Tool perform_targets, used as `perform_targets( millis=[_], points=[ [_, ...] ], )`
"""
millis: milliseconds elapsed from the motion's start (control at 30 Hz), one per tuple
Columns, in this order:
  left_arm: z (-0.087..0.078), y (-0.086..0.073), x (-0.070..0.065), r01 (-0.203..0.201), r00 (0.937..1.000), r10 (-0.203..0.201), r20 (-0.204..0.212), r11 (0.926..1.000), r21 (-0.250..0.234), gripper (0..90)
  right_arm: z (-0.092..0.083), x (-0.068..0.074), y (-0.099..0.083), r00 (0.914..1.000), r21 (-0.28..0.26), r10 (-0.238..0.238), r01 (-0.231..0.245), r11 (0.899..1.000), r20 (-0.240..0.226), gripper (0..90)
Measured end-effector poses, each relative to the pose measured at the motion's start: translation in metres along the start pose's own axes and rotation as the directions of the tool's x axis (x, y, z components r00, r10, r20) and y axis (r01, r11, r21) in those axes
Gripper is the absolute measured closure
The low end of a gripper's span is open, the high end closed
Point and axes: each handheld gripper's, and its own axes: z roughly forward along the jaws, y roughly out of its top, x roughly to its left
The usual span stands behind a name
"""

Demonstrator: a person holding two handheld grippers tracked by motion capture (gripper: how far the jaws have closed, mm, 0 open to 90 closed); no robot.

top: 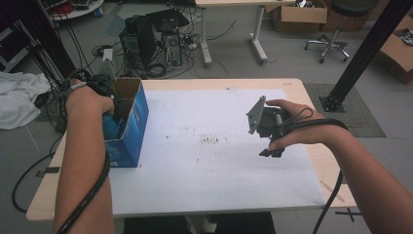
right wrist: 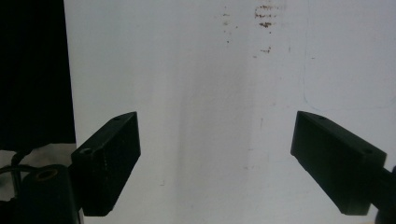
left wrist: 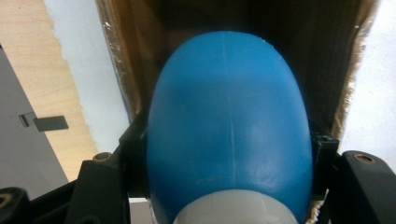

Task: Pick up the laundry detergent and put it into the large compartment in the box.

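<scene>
A blue cardboard box [top: 130,122] stands open-topped at the table's left edge. My left gripper [top: 105,103] reaches down into it from above, under the person's hand. In the left gripper view, my left gripper [left wrist: 229,142] is shut on a smooth, rounded blue bottle [left wrist: 229,116] with a white band at its near end. The box's brown inner walls [left wrist: 126,70] surround the bottle. My right gripper [top: 269,130] hovers over the white paper sheet [top: 204,161] right of centre. In its own view my right gripper [right wrist: 215,156] stands open with nothing between its jaws.
The white sheet covers most of the wooden table [top: 321,161] and carries small brown stains [top: 209,140] near its middle. Beyond the table are computer towers [top: 151,41], cables, another desk and a black post [top: 370,44] at the right.
</scene>
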Motion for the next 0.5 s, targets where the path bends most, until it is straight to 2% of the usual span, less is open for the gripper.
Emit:
perform_targets(
  millis=[500],
  points=[
    [0.019,0.007,-0.004,-0.02,0.9998,0.02,-0.001,0.9997,0.011,37.9,0.004,-0.002,-0.002,1.0,-0.002,0.003,-0.003,1.0,-0.007,15.8]
  ],
)
